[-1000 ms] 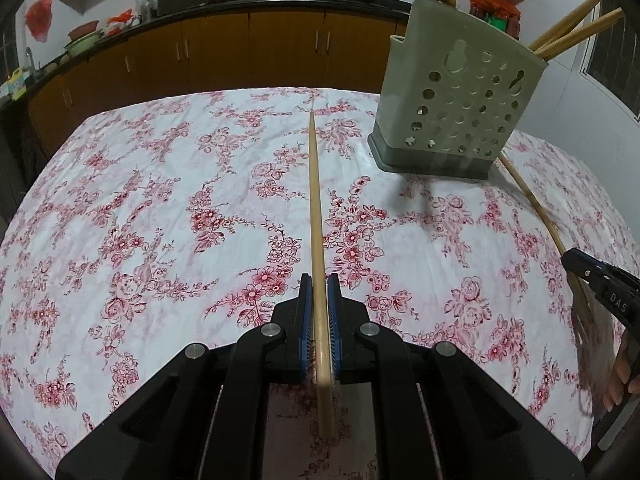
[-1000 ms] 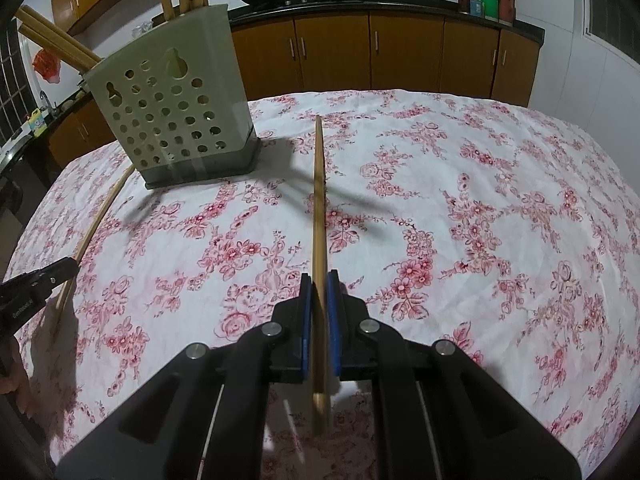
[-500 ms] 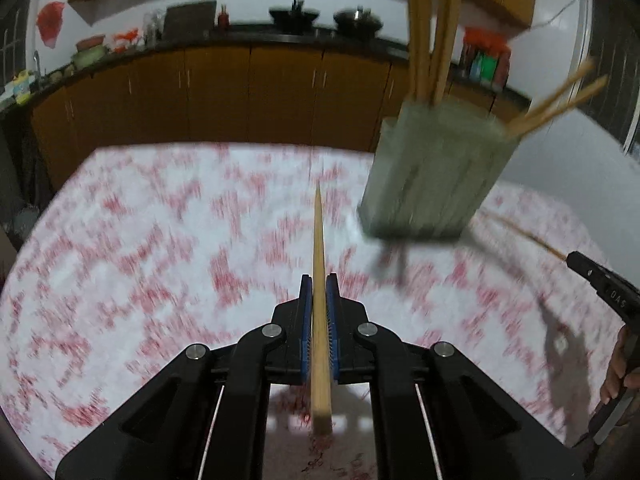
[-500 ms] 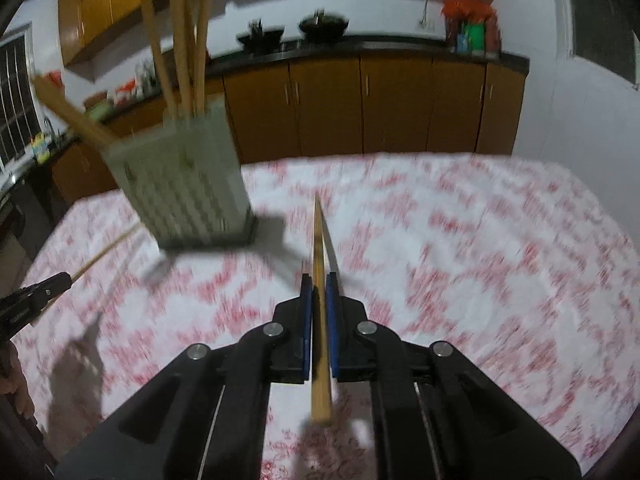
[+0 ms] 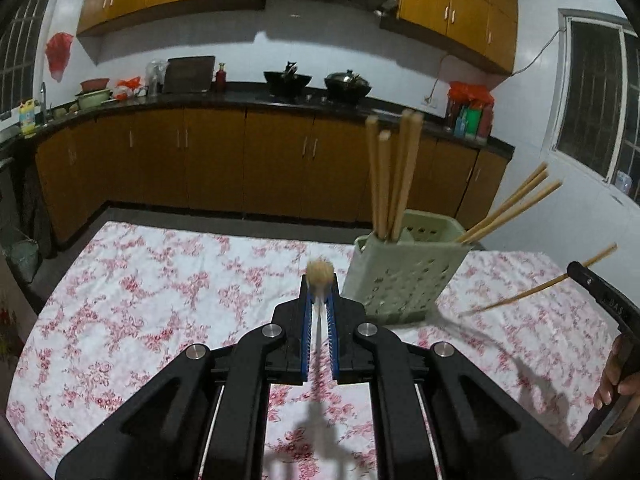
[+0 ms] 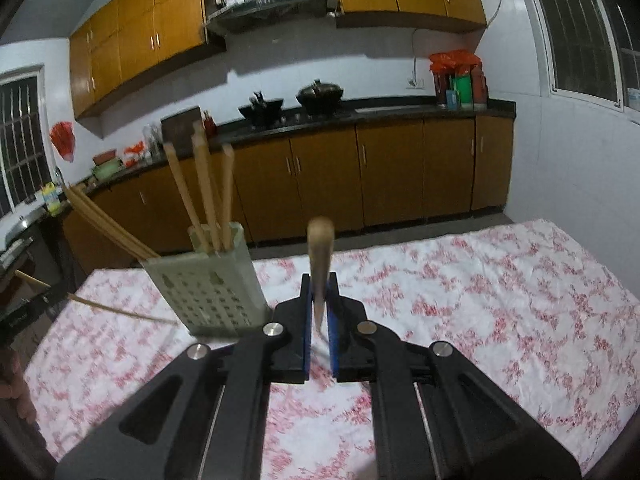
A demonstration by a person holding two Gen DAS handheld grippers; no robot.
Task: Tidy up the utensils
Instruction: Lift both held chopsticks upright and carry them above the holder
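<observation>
- Above the floral tablecloth (image 5: 132, 300), both grippers have swung up from a flat pose a second ago, when each chopstick lay level over the cloth.
- I hold the left gripper (image 5: 319, 308) clenched on a chopstick (image 5: 319, 272), which now points almost straight at the lens, so I see only its blurred butt end.
- I hold the right gripper (image 6: 319, 300) clamped on its own chopstick (image 6: 320, 256), likewise tipped up towards the camera.
- The green perforated holder (image 5: 400, 276) stands on the cloth just right of my left gripper; in the right view the holder (image 6: 208, 292) sits to the left.
- Several chopsticks (image 5: 394, 176) already stand or lean in it.
- My read: tipping the sticks upright means I am past the pick-up and ready to lower them, tips down, into the holder.
</observation>
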